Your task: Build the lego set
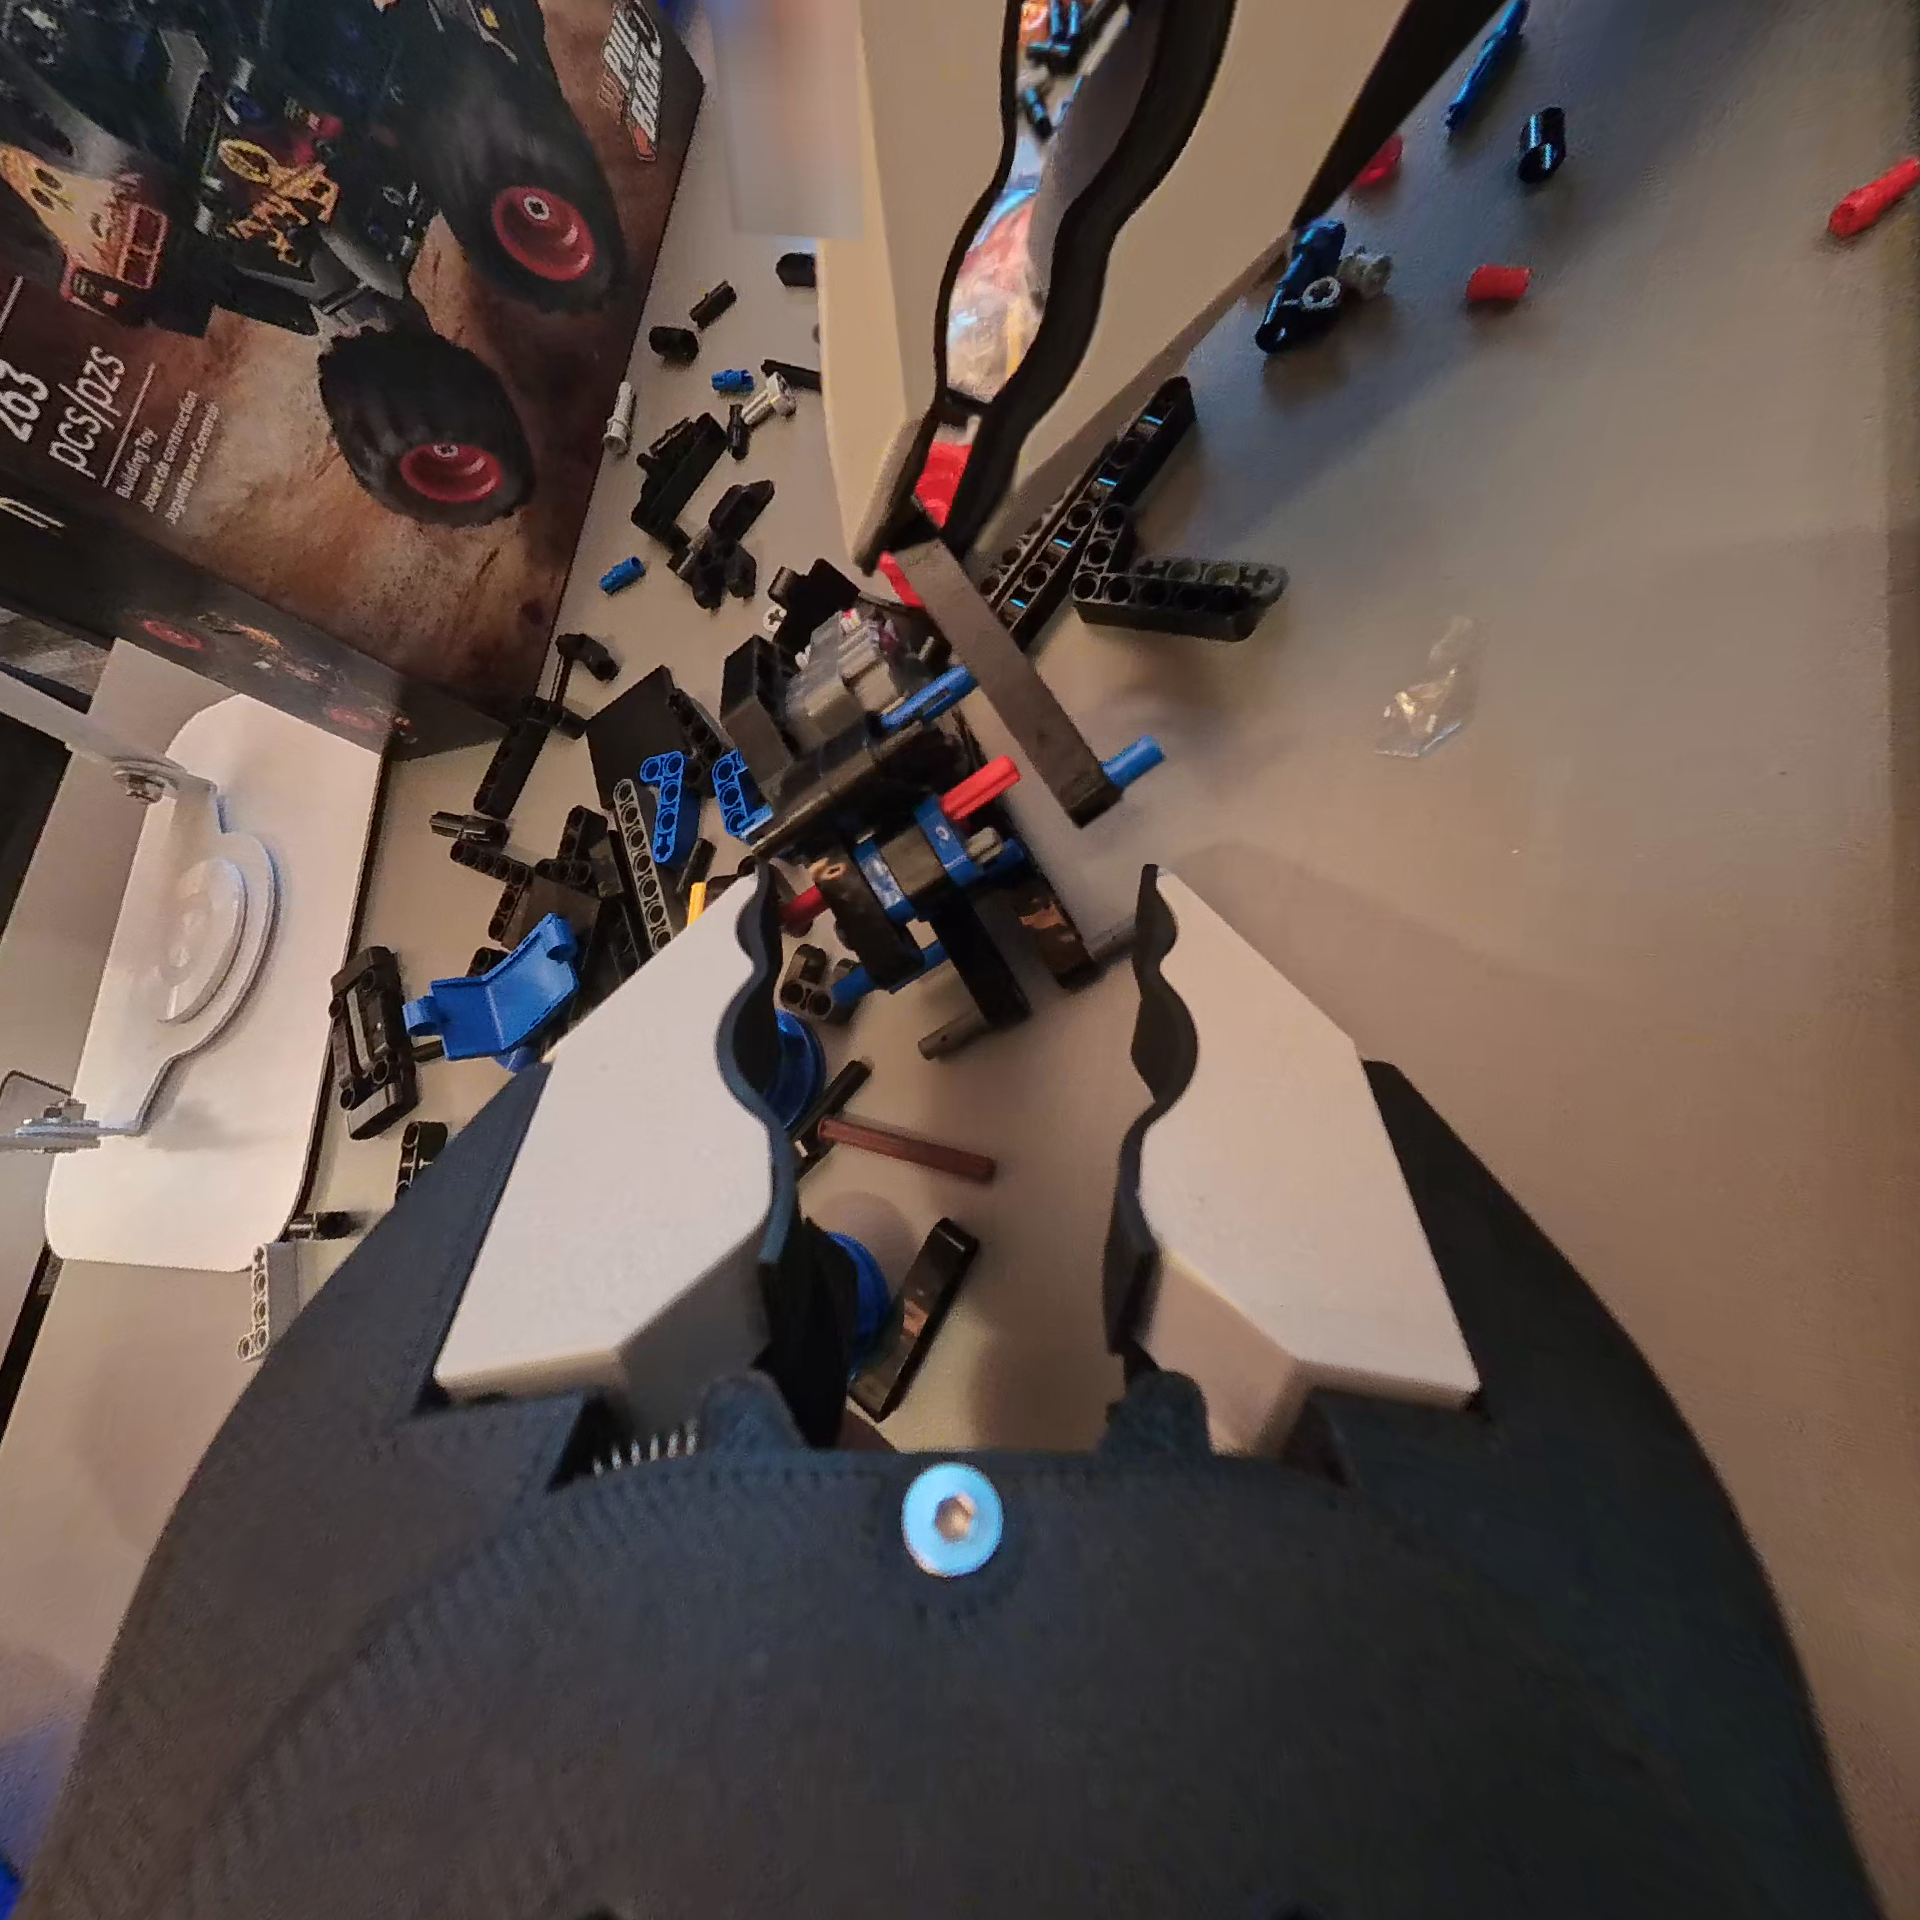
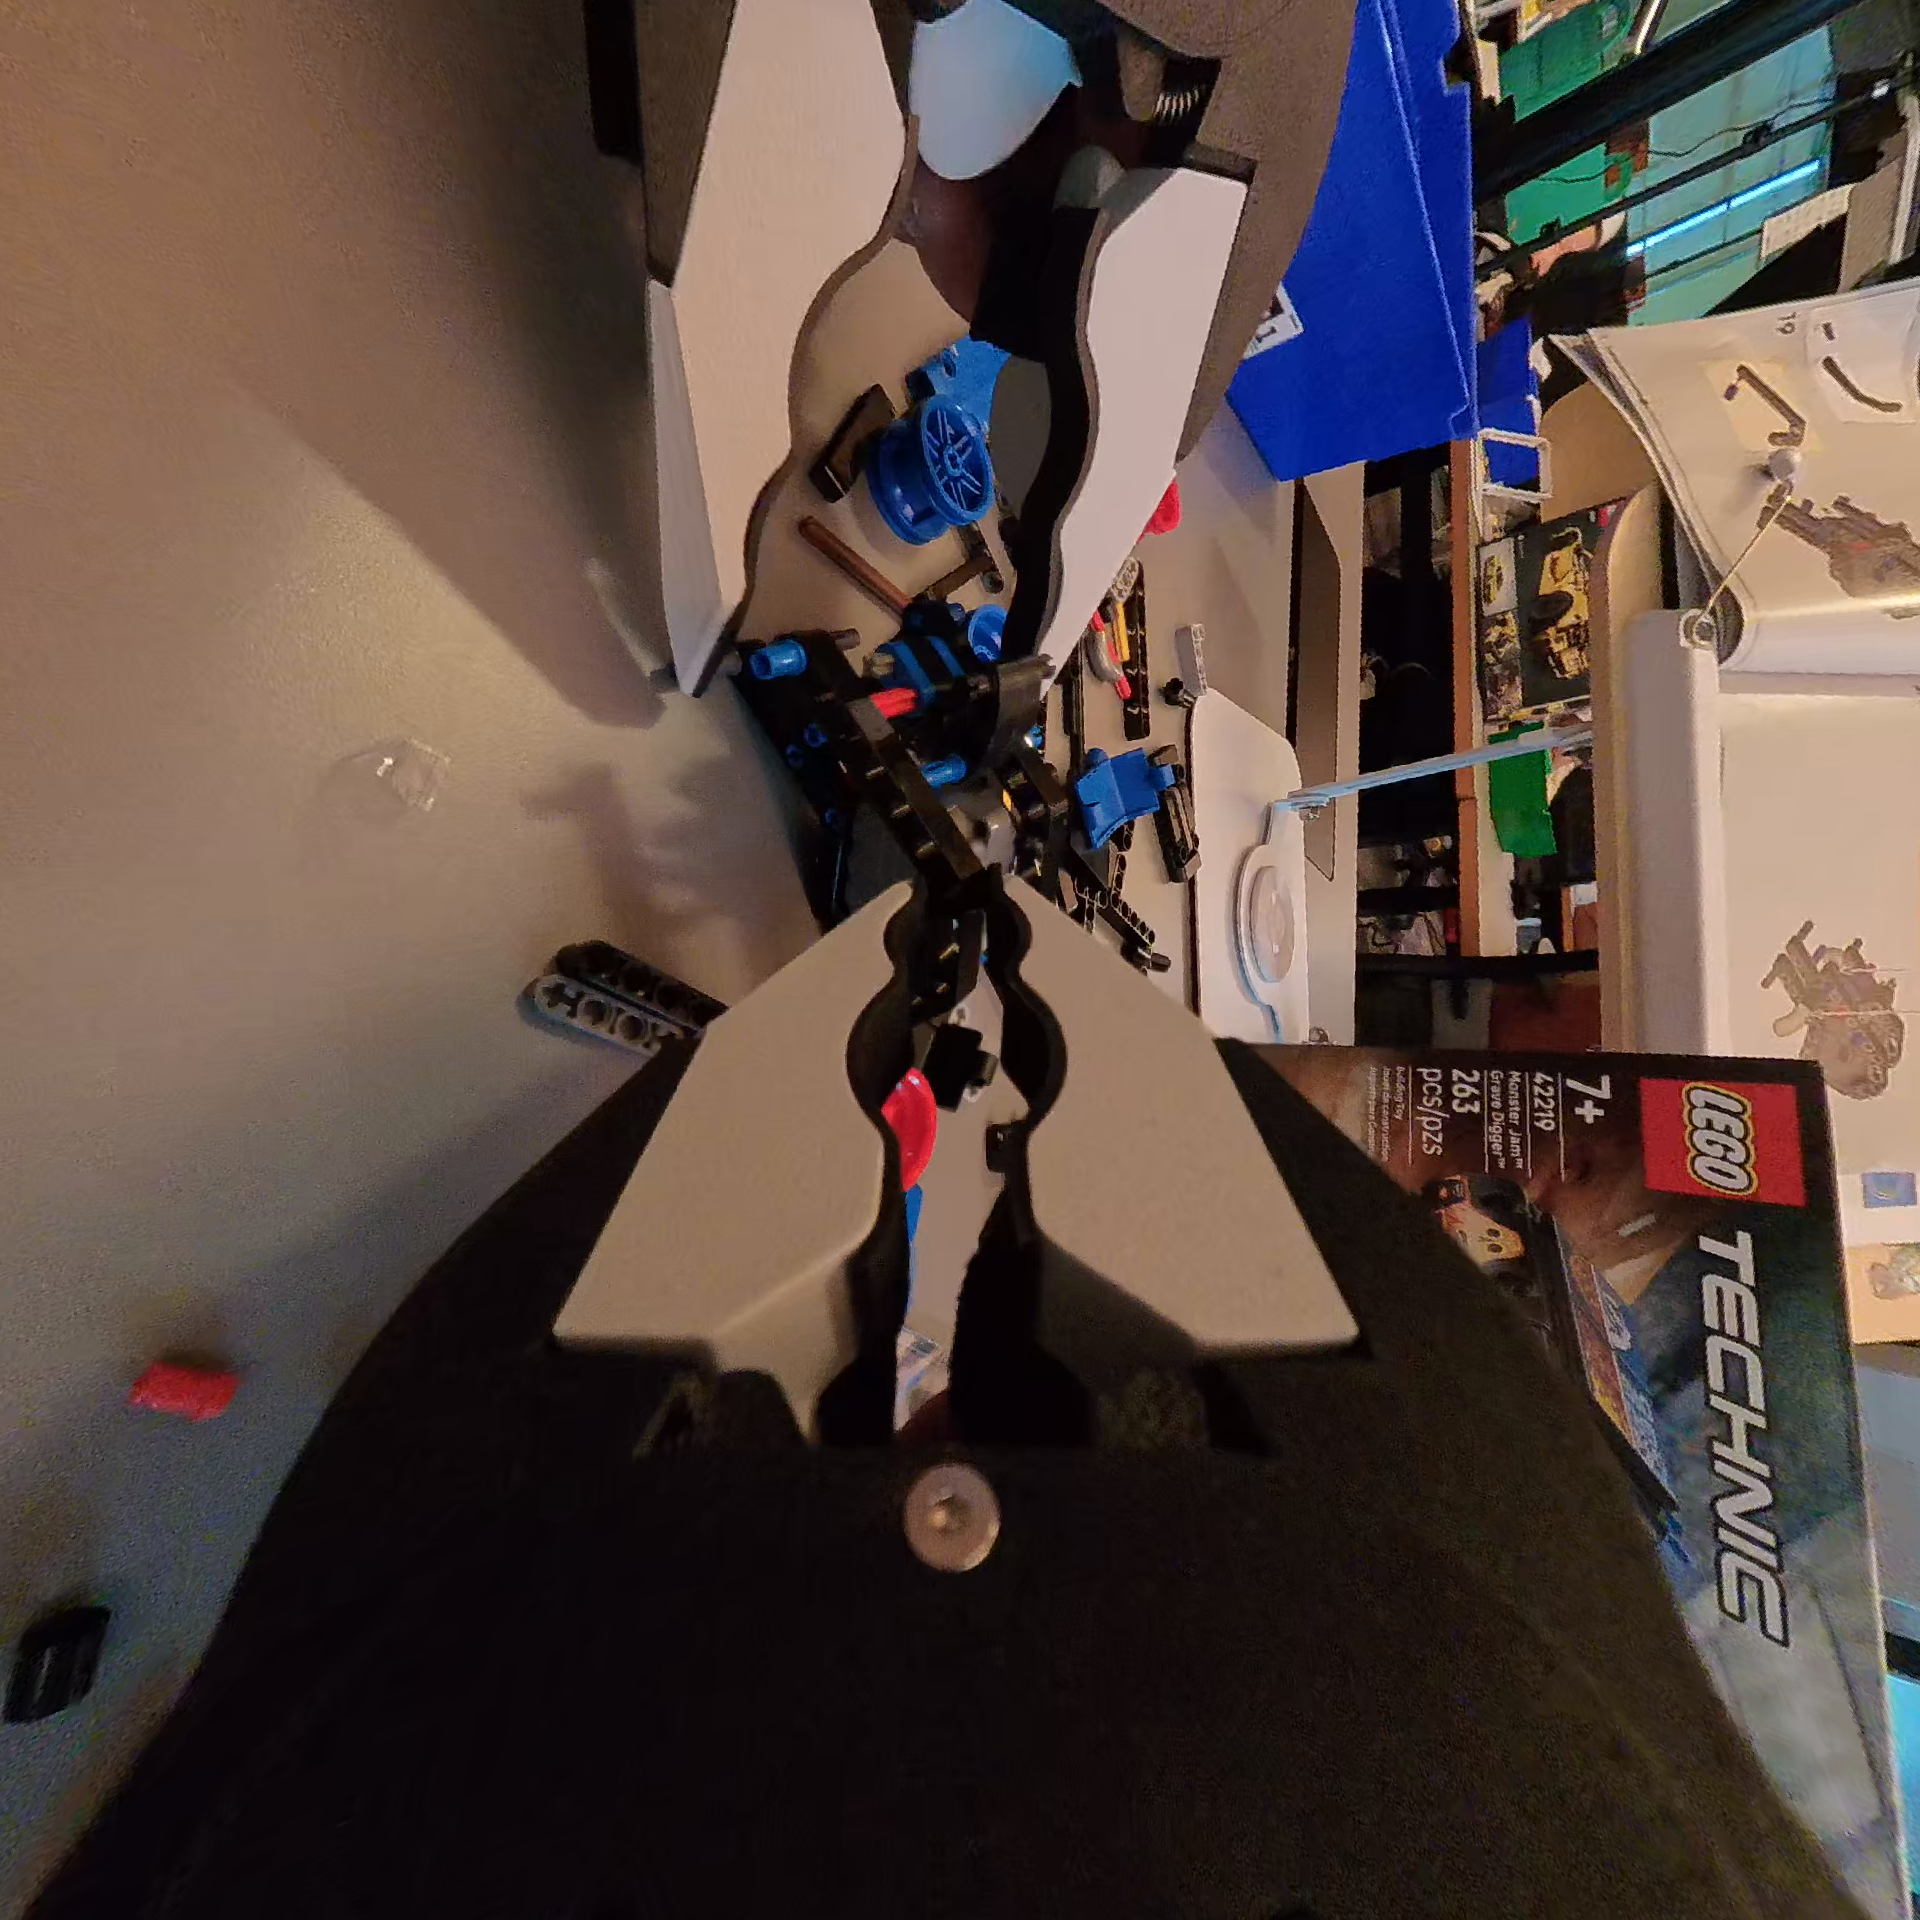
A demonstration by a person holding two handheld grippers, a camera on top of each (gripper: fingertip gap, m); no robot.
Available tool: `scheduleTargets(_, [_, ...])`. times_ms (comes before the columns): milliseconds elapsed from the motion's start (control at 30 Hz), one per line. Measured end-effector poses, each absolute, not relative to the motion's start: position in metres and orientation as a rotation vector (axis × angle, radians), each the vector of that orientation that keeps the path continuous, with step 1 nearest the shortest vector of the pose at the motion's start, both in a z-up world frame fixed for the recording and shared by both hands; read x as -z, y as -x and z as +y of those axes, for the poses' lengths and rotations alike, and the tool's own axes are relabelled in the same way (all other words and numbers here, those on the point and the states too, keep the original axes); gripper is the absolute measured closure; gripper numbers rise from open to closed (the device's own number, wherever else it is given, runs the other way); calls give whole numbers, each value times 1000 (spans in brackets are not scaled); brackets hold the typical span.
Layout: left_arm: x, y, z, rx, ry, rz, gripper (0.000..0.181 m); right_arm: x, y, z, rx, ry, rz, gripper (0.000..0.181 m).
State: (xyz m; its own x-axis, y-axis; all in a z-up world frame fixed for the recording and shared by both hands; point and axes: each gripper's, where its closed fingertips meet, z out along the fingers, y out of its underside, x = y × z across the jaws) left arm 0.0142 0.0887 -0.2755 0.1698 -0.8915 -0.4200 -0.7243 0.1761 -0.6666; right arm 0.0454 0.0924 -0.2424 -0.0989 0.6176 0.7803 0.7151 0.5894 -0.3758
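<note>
Right tongs (image 2: 954, 914) clamp the chassis's black beam (image 2: 940, 831); left tongs (image 1: 951, 904) gape wide, empty. Risk: chassis assy (image 1: 894, 831) twists, pins pop w/o support.

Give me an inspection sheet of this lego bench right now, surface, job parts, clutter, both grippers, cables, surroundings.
Surface: grey table, bare on one side, parts scattered over the rest.
Job's things: half-built black and blue assembly in the middle; loose black beams, blue wheel hub, brown axle, red pins.
Clutter: set box lying on the table; crumpled clear plastic bag.
Grippers: left gripper open, holding nothing, just short of the assembly; right gripper shut on the assembly's black beam.
Cables: nothing seen.
Surroundings: blue bin, open instruction booklet, shelves behind.
</note>
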Motion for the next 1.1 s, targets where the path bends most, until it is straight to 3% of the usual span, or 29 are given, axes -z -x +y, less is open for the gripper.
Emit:
scheduleTargets(733, [276,-15,87,254,1590,1592,112,240,-43,95,136,1091,-1780,174])
scheduleTargets(1100, [268,-21,78,434,1645,1543,99,241,-44,99,202,1070,-1777,174])
